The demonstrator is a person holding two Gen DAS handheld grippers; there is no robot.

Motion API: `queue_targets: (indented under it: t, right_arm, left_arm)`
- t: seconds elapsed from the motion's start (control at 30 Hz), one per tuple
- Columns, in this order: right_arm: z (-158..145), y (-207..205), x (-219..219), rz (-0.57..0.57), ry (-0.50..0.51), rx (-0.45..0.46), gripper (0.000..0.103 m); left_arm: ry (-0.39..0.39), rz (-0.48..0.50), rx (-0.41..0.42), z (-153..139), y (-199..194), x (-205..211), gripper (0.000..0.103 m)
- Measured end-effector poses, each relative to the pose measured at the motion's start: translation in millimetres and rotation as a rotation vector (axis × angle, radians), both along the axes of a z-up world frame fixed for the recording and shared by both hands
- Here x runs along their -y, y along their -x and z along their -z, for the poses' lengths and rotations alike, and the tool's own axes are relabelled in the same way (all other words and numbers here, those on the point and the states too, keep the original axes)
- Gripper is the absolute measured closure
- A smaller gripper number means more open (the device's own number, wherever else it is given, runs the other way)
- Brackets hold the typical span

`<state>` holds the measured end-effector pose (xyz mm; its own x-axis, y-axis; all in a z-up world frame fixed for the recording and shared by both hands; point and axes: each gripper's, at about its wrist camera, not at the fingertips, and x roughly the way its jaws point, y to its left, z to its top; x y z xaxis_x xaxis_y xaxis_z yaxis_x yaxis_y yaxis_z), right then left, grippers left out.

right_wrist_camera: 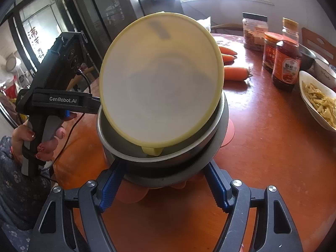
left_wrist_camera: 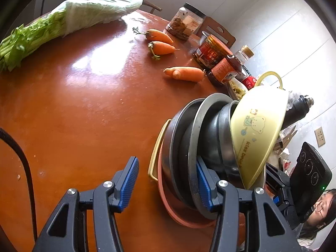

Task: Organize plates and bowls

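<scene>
On a round red-brown wooden table (left_wrist_camera: pixel 84 115): one stack of dishes, near the edge. At the bottom, a flat pink plastic plate (left_wrist_camera: pixel 174 210). Above it, a wide grey metal plate (right_wrist_camera: pixel 168 178), then dark metal bowls (left_wrist_camera: pixel 210 142). On top, tilted, a pale yellow plastic bowl with a bear print (left_wrist_camera: pixel 258 130).

Right gripper (right_wrist_camera: pixel 164 164): spread wide, blue pads pressed on either side of the wide grey metal plate.

Left gripper (left_wrist_camera: pixel 166 161): about half spread, nothing clamped. One pad just against the stack's rim, the other over bare table. A hand with painted nails (right_wrist_camera: pixel 42 140) around its handle.

Beyond the stack: three orange carrots (left_wrist_camera: pixel 182 73), a red-labelled sauce jar (left_wrist_camera: pixel 210 50) and, well apart, bagged green celery (left_wrist_camera: pixel 31 37).
</scene>
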<state>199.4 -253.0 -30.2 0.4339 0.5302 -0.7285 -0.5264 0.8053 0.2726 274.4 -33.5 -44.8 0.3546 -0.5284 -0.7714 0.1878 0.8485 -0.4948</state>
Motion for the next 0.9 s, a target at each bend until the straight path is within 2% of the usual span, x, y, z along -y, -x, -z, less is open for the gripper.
queue_targets:
  t: [0.3, 0.53, 0.9]
  right_arm:
    - [-5.4, 3.3, -4.1, 0.004, 0.023, 0.008, 0.027]
    - [-6.2, 4.6, -4.6, 0.025, 0.023, 0.008, 0.027]
    - [-8.2, 7.7, -8.3, 0.043, 0.04, 0.021, 0.027]
  left_arm:
    - [0.006, 0.002, 0.007, 1.1, -0.1, 2.0, 0.05]
    - [-0.023, 0.01, 0.032, -2.2, 0.9, 5.3, 0.05]
    - [-0.009, 0.01, 0.026, -2.5, 0.9, 4.6, 0.05]
